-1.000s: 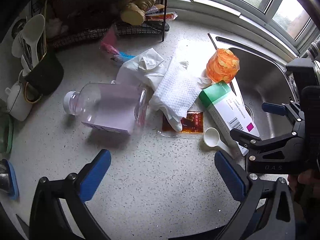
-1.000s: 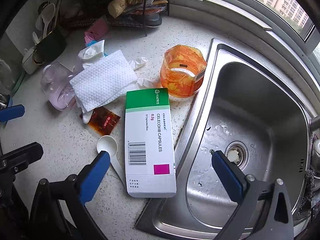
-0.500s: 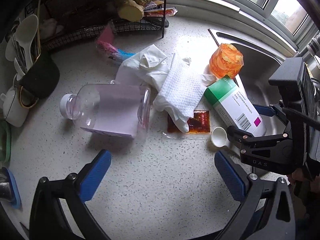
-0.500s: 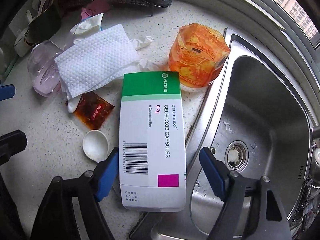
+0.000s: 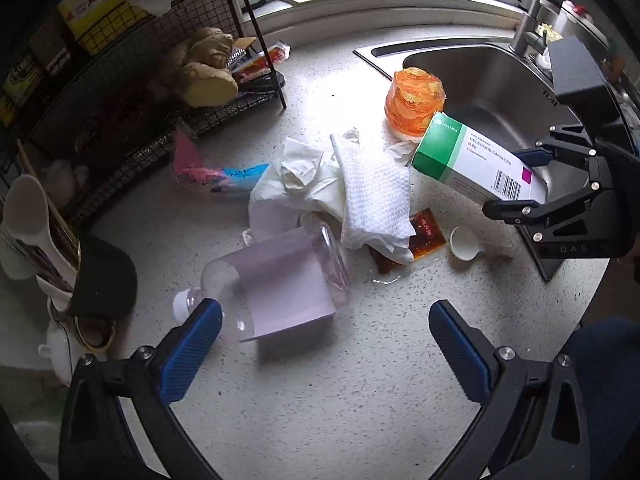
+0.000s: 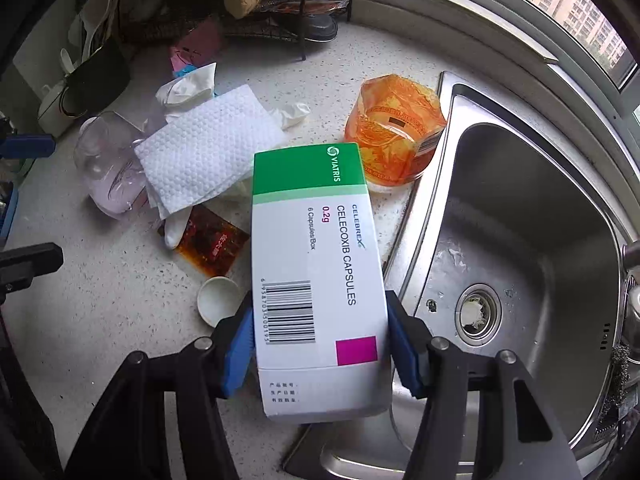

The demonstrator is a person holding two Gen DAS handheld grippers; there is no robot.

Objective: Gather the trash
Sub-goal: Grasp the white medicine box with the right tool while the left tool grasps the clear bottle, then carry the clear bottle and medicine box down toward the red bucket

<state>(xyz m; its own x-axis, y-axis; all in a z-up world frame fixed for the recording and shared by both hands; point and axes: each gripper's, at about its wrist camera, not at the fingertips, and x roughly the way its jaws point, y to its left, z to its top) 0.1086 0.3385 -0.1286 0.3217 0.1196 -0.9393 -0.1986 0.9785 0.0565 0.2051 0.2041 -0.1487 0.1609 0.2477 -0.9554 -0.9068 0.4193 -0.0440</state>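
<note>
My right gripper point(image 6: 320, 344) is shut on a white and green medicine box point(image 6: 316, 264) and holds it lifted off the counter; the box also shows in the left wrist view point(image 5: 472, 160), tilted above the sink edge. My left gripper point(image 5: 324, 340) is open and empty above the counter, just in front of a clear plastic bottle point(image 5: 276, 280) lying on its side. Around it lie white paper towels point(image 5: 372, 192), a red sauce packet point(image 5: 424, 236), a white scoop point(image 5: 466, 238), an orange plastic wrapper point(image 5: 414, 104) and a pink and blue wrapper point(image 5: 216, 172).
A steel sink point(image 6: 520, 248) lies to the right. A black wire rack point(image 5: 132, 92) with ginger stands at the back left. A dark utensil holder point(image 5: 96, 280) with spoons and a white pot point(image 5: 60, 348) stand at the left edge.
My right gripper closed on the medicine box and lifted it off the counter. My left gripper moved forward toward the bottle.
</note>
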